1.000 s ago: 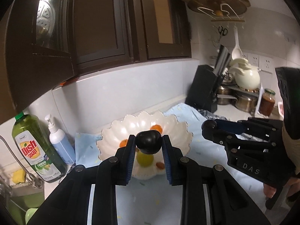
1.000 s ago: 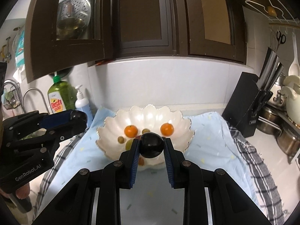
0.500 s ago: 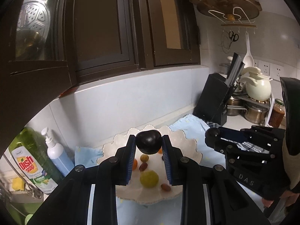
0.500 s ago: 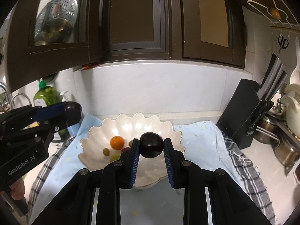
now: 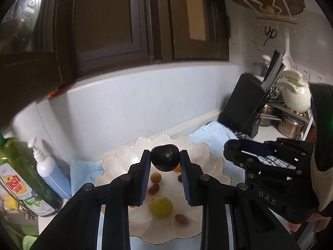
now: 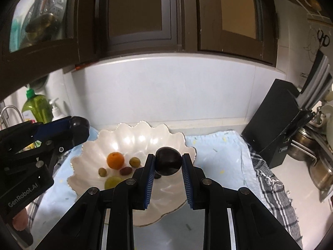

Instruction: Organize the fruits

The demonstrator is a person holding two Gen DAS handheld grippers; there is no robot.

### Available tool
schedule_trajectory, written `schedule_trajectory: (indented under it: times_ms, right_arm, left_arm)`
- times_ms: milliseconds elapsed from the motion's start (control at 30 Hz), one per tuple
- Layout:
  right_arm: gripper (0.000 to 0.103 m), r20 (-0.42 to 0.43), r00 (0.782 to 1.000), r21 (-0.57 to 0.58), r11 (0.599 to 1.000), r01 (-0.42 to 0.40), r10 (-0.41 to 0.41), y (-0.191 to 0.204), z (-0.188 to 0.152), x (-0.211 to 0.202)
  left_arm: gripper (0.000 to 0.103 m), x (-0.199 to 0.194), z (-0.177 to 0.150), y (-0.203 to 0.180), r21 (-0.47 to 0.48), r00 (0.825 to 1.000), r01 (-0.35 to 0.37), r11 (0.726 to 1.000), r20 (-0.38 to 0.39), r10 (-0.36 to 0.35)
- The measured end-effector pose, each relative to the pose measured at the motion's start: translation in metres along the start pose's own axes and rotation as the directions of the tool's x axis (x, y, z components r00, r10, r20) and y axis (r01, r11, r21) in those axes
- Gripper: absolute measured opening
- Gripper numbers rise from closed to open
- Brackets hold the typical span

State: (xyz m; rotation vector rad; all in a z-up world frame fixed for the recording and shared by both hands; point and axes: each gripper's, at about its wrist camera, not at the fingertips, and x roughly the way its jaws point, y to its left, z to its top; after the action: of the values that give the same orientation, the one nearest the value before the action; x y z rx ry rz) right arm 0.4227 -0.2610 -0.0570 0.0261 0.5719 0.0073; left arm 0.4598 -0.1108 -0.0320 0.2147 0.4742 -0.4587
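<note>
Left wrist view is showing the left gripper (image 5: 165,162) at the centre of the frame, its blue pads (image 5: 145,177) clamping a dark plum (image 5: 165,160) above the bowl (image 5: 208,154). The scalloped white bowl is sitting on a blue cloth (image 5: 210,135) and filling the lower middle of the frame. Inside it, a yellow-green fruit (image 5: 160,206) is lying low, with a reddish grape (image 5: 154,188) and a green grape (image 5: 155,177) above it, another reddish grape (image 5: 181,218) at lower right, and a sliver of an orange (image 5: 177,169) peeking out just under the plum. The right gripper (image 5: 232,146) is reaching in from the right edge, pinching a second dark plum (image 5: 232,145) at its tip. A soap bottle (image 5: 22,177) and a pump bottle (image 5: 50,166) are standing at the left edge; a knife block (image 5: 241,106) is standing at upper right.

Right wrist view is showing the right gripper (image 6: 168,164) closing on its plum (image 6: 168,161) over the bowl's (image 6: 135,133) right side. The orange (image 6: 115,160) is resting left of centre in the bowl, grapes scattered around it. The left gripper (image 6: 80,123) is entering from the left edge, holding its plum (image 6: 80,122) just beside the bowl's upper-left rim. The knife block (image 6: 272,123) is sitting at the right.
</note>
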Motion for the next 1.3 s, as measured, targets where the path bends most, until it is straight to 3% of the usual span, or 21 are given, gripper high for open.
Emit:
schedule_trajectory:
  times_ms: [467, 733, 833, 933, 1033, 1300]
  right_arm:
    - [0.027, -0.121, 0.992, -0.031, 0.999, -0.026, 0.022, -0.006, -0.008, 0.052]
    - [0.028, -0.166, 0.986, -0.021, 0.999, -0.035, 0.031, -0.01, -0.015, 0.072]
    - [0.038, -0.171, 0.985, -0.017, 0.999, -0.029, 0.026, -0.011, -0.016, 0.074]
    - [0.041, -0.162, 0.987, -0.018, 1.0, -0.02, 0.016, -0.01, -0.016, 0.073]
    - [0.041, -0.156, 0.988, -0.005, 1.0, -0.011, 0.01, -0.012, -0.016, 0.07]
    - [0.061, -0.11, 0.993, 0.011, 0.999, 0.037, -0.036, -0.012, -0.018, 0.046]
  left_arm:
    - [0.028, 0.062, -0.018, -0.005, -0.009, 0.986, -0.002, 1.0, -0.168, 0.001]
    - [0.03, 0.082, -0.026, -0.003, -0.002, 0.976, -0.023, 1.0, -0.215, 0.022]
    - [0.05, 0.085, -0.028, 0.001, -0.018, 0.976, -0.032, 0.999, -0.218, 0.027]
    - [0.052, 0.084, -0.028, 0.003, -0.016, 0.977, -0.051, 0.999, -0.209, 0.046]
    - [0.062, 0.077, -0.027, 0.006, -0.017, 0.978, -0.078, 0.997, -0.194, 0.073]
    - [0.084, 0.044, -0.026, 0.009, -0.001, 0.977, -0.166, 0.986, -0.135, 0.165]
